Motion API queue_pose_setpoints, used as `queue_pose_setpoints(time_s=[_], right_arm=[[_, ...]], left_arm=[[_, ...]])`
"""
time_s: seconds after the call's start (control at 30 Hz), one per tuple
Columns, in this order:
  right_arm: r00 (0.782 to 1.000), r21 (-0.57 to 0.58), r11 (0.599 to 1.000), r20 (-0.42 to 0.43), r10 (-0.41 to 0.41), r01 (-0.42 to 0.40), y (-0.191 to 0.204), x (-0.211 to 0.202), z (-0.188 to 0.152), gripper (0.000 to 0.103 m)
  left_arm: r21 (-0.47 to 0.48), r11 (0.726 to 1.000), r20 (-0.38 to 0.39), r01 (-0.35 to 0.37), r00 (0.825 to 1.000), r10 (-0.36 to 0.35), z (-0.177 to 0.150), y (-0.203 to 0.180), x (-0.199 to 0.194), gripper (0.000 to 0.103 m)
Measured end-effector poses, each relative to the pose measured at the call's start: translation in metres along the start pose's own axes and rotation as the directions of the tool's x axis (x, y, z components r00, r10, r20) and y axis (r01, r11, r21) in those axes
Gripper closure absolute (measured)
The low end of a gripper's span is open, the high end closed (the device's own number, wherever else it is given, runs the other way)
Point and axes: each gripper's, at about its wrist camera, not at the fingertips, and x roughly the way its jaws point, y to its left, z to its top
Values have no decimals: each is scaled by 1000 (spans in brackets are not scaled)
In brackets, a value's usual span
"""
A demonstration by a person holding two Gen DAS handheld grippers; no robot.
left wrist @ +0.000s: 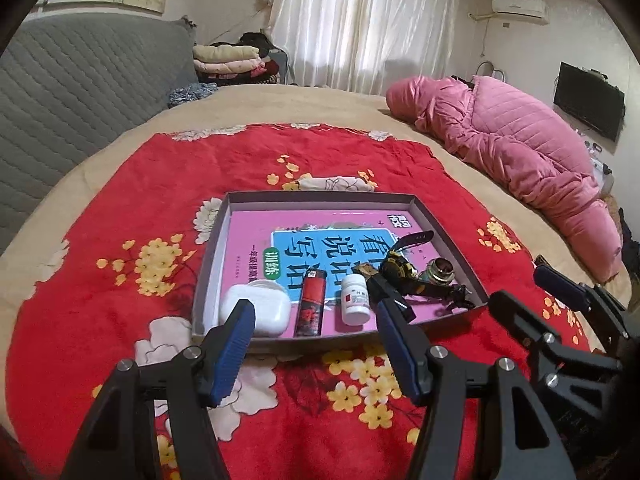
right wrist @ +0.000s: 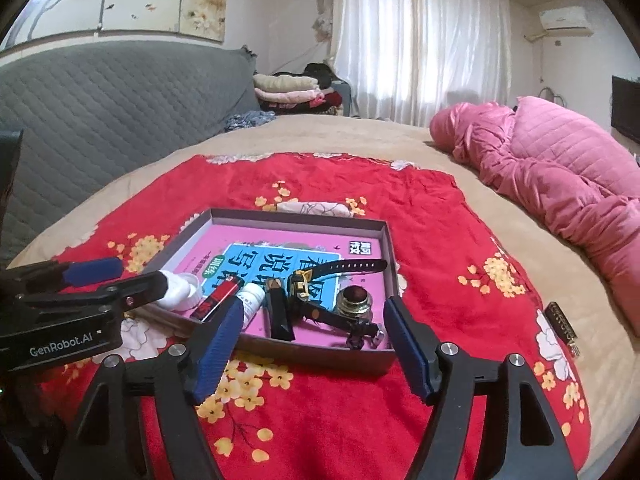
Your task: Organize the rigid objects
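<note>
Shallow grey box (left wrist: 218,264) on a red floral blanket (left wrist: 100,216), spread over a beige bed. Inside, flat on the bottom, a pink book (left wrist: 256,232) with a blue title panel. On top of that, along the near wall seen from the left wrist view: white earbud case (left wrist: 266,310) at the left, lid open; just beside it a red and black lighter (left wrist: 310,306) lying flat; next a small white pill bottle (left wrist: 356,298) with a red label, upright. Further right a black and yellow watch (right wrist: 316,284), strap stretched toward the far right corner, then a dark round glass jar (right wrist: 354,300) and a small black metal piece (right wrist: 360,330) near the near right corner. Also a black oblong block (right wrist: 280,314) between bottle and watch. Outside the box, on the blanket to the right, a small dark comb-like item (right wrist: 564,322), well apart. Left gripper (left wrist: 316,312) spread wide, nothing between the blue pads (left wrist: 236,344), poised above the near edge of the box and clear of it. Right gripper (right wrist: 314,316) likewise wide apart, empty, over the near right part of the box without touching anything. Pink quilted coat (left wrist: 520,152) heaped on the far right of the bed; grey padded headboard (left wrist: 80,92) at left.
</note>
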Motion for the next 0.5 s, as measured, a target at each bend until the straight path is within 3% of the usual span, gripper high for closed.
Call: queue_pose_setpoints(time_s=[0.5], right_arm=[[999, 54, 998, -36, 16, -14, -1, -22, -12, 28]], left_arm=[[7, 1000, -55, 16, 998, -16, -24, -2, -21, 40]])
